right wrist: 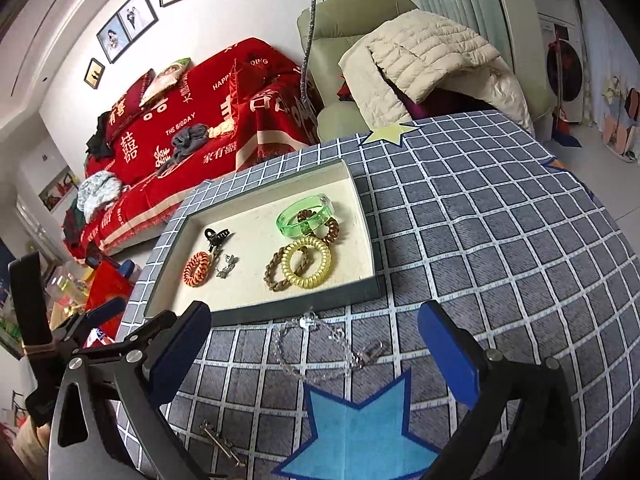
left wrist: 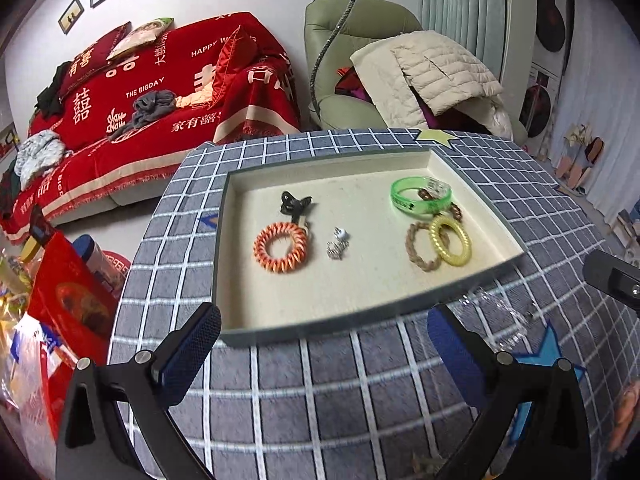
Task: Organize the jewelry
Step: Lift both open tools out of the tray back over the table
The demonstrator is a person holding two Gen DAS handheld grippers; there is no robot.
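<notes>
Jewelry tray [left wrist: 480, 208]; "HAPPY", "THE BIGDAY" throw [left wrist: 168, 92]

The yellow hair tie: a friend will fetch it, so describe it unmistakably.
On the checked tablecloth sits a shallow cream-lined tray. At its right end, below the green bangle, the yellow hair tie overlaps a brown braided ring. It alone is a translucent yellow coil.

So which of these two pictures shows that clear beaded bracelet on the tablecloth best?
The right wrist view: the clear beaded bracelet lies whole on the checked tablecloth, just outside the tray. In the left wrist view it is only a faint glint beside the left tongs' right finger.
</notes>
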